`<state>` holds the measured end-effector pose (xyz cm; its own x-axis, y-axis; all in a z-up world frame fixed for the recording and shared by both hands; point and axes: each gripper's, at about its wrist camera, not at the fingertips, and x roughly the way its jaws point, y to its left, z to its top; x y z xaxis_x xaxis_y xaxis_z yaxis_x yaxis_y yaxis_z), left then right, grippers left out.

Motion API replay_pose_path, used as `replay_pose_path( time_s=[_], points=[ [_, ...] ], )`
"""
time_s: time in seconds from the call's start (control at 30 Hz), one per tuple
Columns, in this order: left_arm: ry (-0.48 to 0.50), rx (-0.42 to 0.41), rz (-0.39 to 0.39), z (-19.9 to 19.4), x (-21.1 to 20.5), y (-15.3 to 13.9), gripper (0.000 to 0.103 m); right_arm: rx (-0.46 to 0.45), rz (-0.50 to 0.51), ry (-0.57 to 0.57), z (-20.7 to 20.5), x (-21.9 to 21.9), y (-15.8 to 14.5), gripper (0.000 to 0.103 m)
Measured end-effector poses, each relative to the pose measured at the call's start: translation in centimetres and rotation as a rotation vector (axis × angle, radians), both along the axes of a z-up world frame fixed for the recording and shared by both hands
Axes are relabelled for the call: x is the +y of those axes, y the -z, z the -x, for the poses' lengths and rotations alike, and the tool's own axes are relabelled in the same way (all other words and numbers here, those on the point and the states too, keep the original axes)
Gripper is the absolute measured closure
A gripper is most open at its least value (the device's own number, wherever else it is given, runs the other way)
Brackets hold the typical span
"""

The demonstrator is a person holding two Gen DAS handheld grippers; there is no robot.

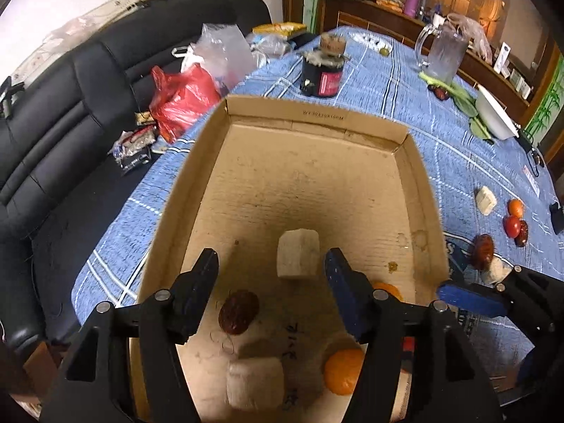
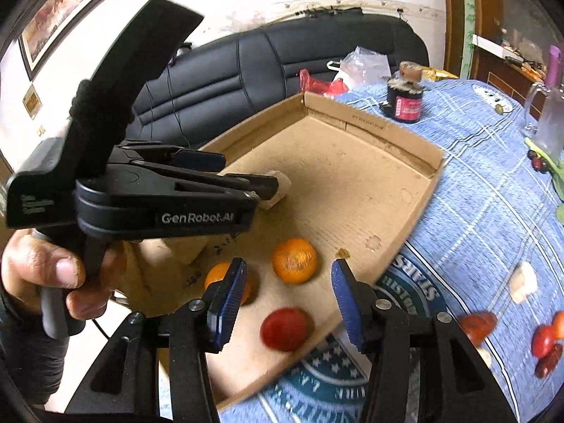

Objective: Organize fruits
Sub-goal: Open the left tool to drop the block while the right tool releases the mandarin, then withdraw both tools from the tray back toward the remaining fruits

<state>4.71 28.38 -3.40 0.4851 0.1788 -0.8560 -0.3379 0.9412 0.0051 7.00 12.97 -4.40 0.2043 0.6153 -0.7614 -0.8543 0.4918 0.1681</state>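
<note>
A shallow cardboard box (image 1: 416,176) lies on the blue checked tablecloth. In the left wrist view it holds a pale block (image 1: 298,253), a second pale block (image 1: 254,384), a dark red date (image 1: 238,312) and an orange (image 1: 343,372). My left gripper (image 1: 271,275) is open and empty over the box, the first pale block between its fingers. In the right wrist view my right gripper (image 2: 287,285) is open and empty over the box's near corner (image 2: 405,246), above two oranges (image 2: 294,261) (image 2: 220,276) and a red fruit (image 2: 284,329).
More fruits and a pale block (image 1: 486,200) lie on the cloth right of the box, among them red fruits (image 1: 514,224) and a date (image 1: 483,252). A dark jar (image 1: 322,70), a glass pitcher (image 1: 444,53) and a white dish (image 1: 497,112) stand farther back. A black sofa (image 1: 70,105) with bags is left.
</note>
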Motion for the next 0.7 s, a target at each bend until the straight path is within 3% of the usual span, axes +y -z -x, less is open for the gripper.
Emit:
replay_pose_path(
  time_s=[0.27, 0.4, 0.7],
  points=[
    [0.013, -0.109, -0.024, 2.5, -3.4, -2.4, 0.041, -0.01, -0.023, 0.069, 1.1, -4.9, -0.9, 0.052],
    [0.047, -0.118, -0.048, 2.8, -5.6, -2.6, 0.041, -0.017, -0.028, 0.113, 1.5, -7.8, -1.3, 0.052],
    [0.093, -0.137, -0.02, 3.6, -10.1, -2.6, 0.041, -0.025, -0.032, 0.219, 1.7, -13.6, -1.3, 0.047]
  ],
)
